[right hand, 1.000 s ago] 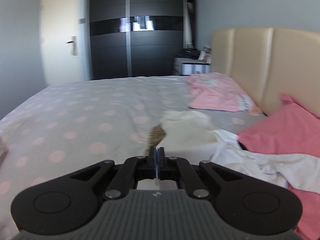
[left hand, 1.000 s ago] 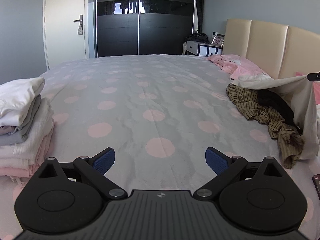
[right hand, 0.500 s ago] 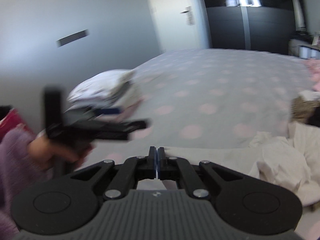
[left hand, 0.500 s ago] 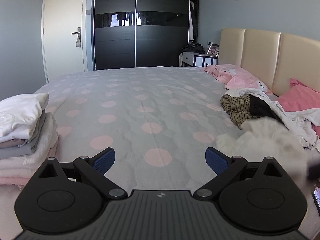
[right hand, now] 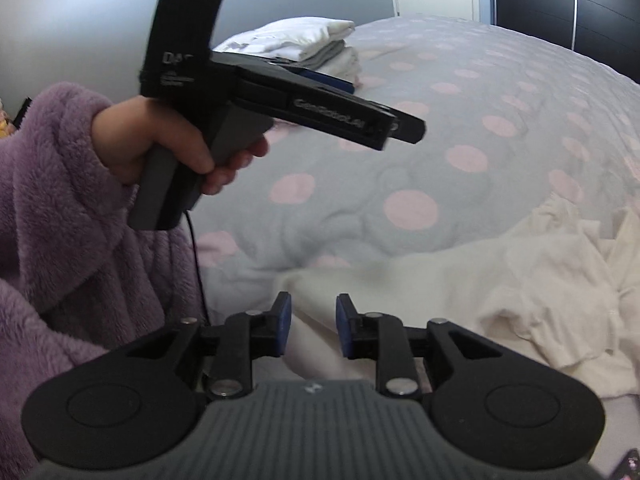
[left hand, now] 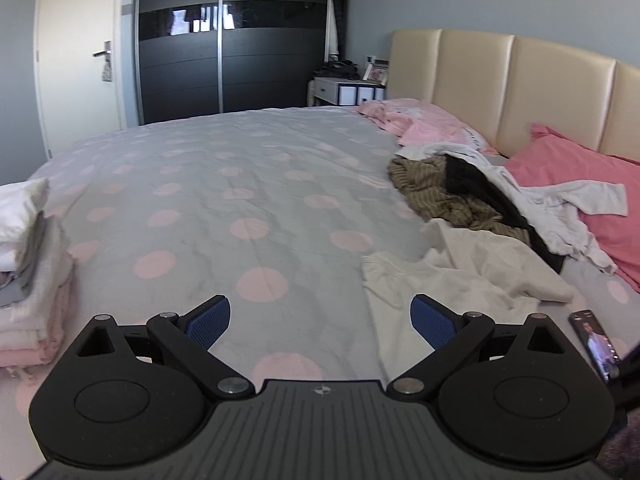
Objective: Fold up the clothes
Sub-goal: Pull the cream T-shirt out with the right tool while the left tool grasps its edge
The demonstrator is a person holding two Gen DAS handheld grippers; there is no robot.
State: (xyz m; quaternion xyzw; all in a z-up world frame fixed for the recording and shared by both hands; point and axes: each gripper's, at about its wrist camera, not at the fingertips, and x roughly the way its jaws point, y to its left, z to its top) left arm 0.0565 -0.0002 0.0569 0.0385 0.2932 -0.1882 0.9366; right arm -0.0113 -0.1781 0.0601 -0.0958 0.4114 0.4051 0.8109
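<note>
Left gripper (left hand: 320,316) spread wide above bed (left hand: 248,184). Right gripper (right hand: 310,330) parted, empty, over cream garment (right hand: 520,280).

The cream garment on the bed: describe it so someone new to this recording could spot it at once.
Start at the polka-dot grey bedspread and go to its near right side, short of the heap of unfolded clothes by the beige padded headboard. The crumpled cream cotton garment lies apart there, spread flat. Unlike the striped olive-brown garment behind, it is plain and pale.
</note>
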